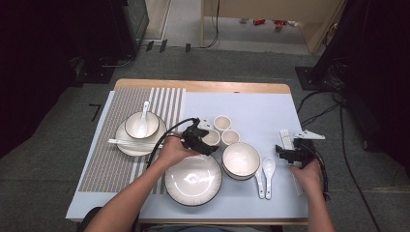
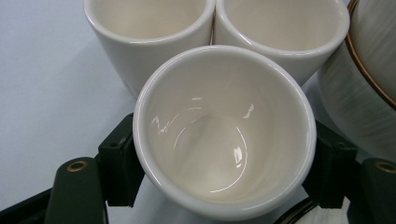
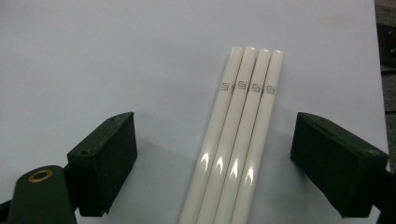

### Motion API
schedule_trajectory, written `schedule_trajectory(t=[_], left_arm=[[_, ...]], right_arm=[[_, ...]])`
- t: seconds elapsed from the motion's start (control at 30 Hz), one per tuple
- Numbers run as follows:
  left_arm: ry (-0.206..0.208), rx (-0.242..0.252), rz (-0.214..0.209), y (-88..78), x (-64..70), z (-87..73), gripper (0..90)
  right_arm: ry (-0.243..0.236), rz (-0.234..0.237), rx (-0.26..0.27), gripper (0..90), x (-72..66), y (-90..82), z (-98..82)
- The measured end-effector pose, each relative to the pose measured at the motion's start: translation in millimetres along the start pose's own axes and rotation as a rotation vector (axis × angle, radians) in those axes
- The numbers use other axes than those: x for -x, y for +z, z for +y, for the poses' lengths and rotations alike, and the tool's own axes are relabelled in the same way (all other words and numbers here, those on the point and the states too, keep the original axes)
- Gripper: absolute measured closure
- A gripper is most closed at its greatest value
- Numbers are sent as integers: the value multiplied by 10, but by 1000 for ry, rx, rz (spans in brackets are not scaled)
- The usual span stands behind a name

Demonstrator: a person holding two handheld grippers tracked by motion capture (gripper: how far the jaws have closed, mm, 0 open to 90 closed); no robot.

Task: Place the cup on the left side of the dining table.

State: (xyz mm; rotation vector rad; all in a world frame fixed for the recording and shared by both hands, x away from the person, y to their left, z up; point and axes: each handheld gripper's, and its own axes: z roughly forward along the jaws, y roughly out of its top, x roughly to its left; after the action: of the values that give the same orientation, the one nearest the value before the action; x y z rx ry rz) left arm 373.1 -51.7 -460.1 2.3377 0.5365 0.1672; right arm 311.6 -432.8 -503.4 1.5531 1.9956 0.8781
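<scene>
Left tongs (image 2: 224, 186) are clamped on the near cup (image 2: 224, 135), one pad on each side of its wall. I took it by the outside so the rim stays clear. In the high view that cup (image 1: 211, 137) sits on the surface just left of the big bowl (image 1: 241, 159), with two more cups (image 1: 222, 123) touching it behind. All three cups look empty, and so does the big bowl.

Right tongs (image 3: 212, 163) are released, jaws wide, straddling the four white chopsticks (image 3: 238, 140) that lie side by side at the surface's right edge (image 1: 285, 137). No contact yet. I judge I'm lined up to pinch them as a bundle.

Spare spoon (image 1: 267, 169) lies beside the bowl. Large plate (image 1: 193, 180) in front of me is empty. The set on the striped mat (image 1: 111, 159) is complete: small bowl (image 1: 142, 125) on a plate, with a spoon in it.
</scene>
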Motion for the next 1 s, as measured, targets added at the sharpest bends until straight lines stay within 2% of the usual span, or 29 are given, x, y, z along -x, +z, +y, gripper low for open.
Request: schedule_trajectory(t=[0.27, 0.33, 1.0], left_arm=[[0, 0, -1, -7, -5, -1, 279], [6, -5, 10, -9, -7, -3, 279], [-30, 4, 3, -88, -92, -12, 279]], right_arm=[[0, 0, 0, 141, 0, 0, 0], [0, 0, 0, 141, 0, 0, 0], [0, 0, 0, 141, 0, 0, 0]])
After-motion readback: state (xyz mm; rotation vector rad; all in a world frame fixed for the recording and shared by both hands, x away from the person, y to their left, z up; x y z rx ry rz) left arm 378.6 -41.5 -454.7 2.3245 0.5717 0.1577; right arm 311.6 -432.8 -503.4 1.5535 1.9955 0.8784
